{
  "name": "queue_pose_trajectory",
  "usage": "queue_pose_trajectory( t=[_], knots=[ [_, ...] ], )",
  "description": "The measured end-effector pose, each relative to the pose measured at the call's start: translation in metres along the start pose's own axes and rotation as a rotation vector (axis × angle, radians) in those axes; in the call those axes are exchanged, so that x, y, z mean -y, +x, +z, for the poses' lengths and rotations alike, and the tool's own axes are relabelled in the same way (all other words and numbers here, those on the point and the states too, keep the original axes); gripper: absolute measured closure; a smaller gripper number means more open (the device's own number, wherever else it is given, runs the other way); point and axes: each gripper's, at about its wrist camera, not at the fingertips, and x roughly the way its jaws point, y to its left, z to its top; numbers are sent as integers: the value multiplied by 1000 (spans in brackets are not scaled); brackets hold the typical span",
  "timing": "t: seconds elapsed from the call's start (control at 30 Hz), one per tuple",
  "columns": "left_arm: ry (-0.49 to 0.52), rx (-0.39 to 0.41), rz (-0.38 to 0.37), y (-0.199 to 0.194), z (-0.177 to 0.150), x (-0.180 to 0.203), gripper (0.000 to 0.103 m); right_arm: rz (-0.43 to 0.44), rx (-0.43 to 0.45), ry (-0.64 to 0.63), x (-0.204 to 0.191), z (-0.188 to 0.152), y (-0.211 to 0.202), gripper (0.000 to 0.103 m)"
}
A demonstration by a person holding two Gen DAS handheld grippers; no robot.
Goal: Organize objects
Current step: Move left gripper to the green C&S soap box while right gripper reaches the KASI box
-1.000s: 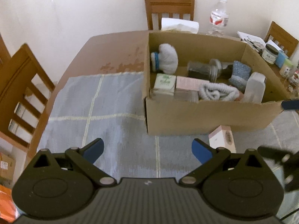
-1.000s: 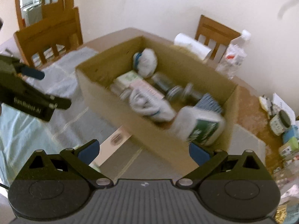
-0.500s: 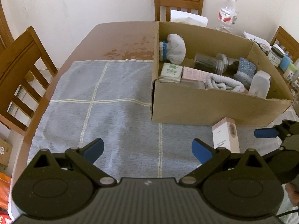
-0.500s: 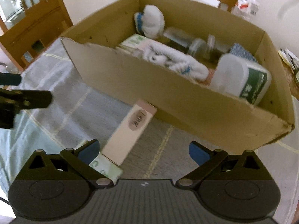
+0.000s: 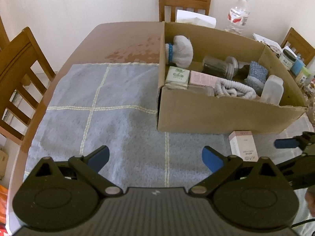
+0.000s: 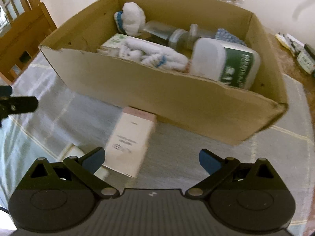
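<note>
We hold both grippers, left (image 5: 155, 157) and right (image 6: 150, 158), spread wide and empty. The box (image 6: 167, 98) looks largely packed; a pink carton (image 6: 130, 143) lies outside at its six o'clock, unpacked.

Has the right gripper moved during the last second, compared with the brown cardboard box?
Yes. The right gripper has come down nearer the brown cardboard box, toward the pink and white carton lying before it.
</note>
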Motion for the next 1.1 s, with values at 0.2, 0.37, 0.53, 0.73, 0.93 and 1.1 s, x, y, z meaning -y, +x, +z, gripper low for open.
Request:
queue_pose_trajectory(
  t=[0.2, 0.37, 0.53, 0.73, 0.93, 1.1],
  knots=[
    [15, -7, -5, 3, 2, -4, 3, -60, 1, -30, -24, 6, 19, 0],
    [49, -16, -28, 7, 1, -5, 3, -136, -5, -20, -16, 1, 23, 0],
    [97, -41, -49, 14, -3, 5, 3, -160, -13, 43, 11, -10, 16, 0],
    [160, -63, -111, 16, -10, 32, 3, -155, -6, 86, 38, -20, 8, 0],
    [206, -116, -173, 24, -23, 59, 3, -147, 16, 74, 58, -27, 2, 0],
    [225, -150, -191, 33, -34, 75, 3, -140, 15, 61, 63, -28, 1, 0]
  ],
)
